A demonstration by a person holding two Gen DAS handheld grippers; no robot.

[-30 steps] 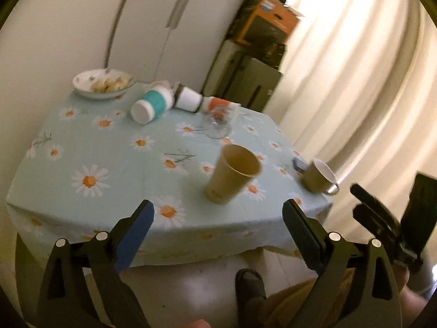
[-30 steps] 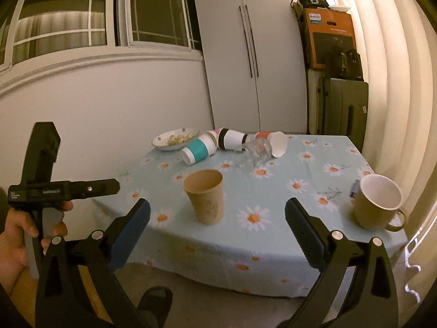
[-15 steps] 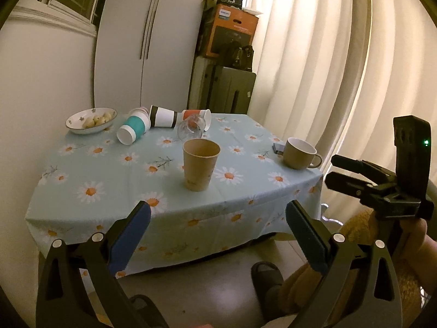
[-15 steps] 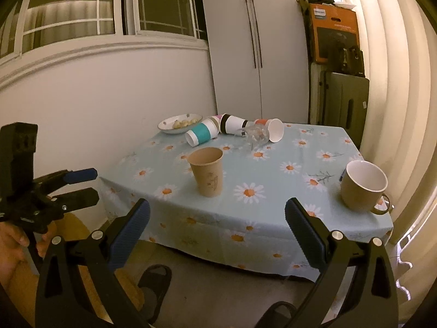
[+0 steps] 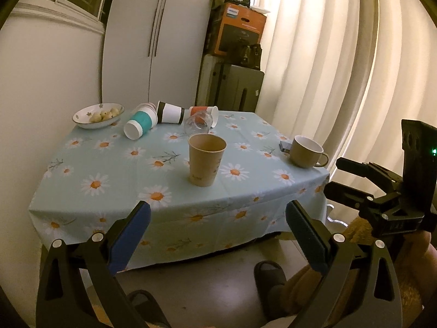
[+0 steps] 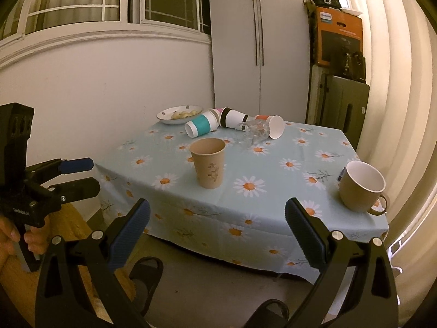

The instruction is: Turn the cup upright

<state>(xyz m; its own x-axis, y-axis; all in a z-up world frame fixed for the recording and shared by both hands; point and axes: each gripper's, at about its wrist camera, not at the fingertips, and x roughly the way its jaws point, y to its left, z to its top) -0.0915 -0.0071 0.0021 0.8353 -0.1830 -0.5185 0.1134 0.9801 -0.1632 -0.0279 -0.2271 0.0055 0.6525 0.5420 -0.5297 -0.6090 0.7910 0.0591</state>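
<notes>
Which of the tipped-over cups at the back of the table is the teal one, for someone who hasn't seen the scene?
Start at the table with the daisy cloth and look to its far edge by the white wardrobe, where several cups lie on their sides beside a bowl of food. The teal-banded cup lies nearest that bowl. Only it has a teal sleeve; its neighbour has dark bands.

Bowl [image 5: 98,115] contents too small

One table [image 5: 114,164] carries five paper cups: one brown cup [image 5: 206,163] upright and four lying on their sides, teal-banded [image 5: 140,122], pink-trimmed [image 6: 216,110], black-banded [image 5: 170,112] and orange-banded [image 6: 274,125]. There is also one toppled glass [image 5: 198,122], one mug [image 5: 305,151], one bowl [image 5: 97,115] and two claws [image 5: 217,235] [image 6: 217,232].
</notes>
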